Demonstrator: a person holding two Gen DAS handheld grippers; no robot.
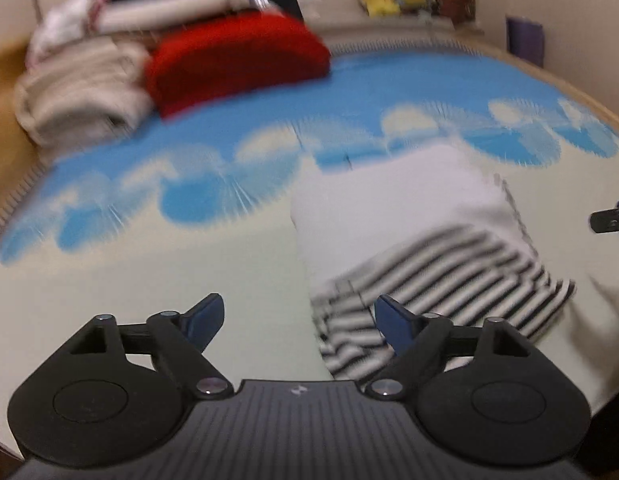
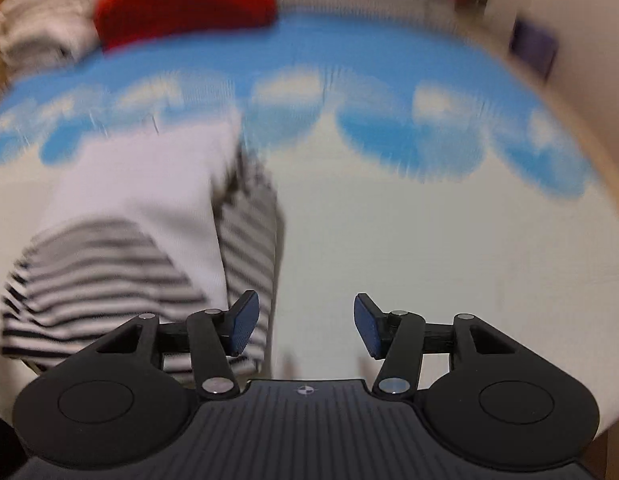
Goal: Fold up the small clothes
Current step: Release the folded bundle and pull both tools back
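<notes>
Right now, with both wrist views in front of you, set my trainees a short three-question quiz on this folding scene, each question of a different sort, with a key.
1. True or false: the left gripper grips the striped garment.
2. Which colour is the folded item beside the beige pile? A green, B red, C black.
3. Fill in: the mat under the garment shows white clouds on ____.

Key: 1 false, both the left and right gripper are open with nothing between the fingers; 2 B; 3 blue.
</notes>
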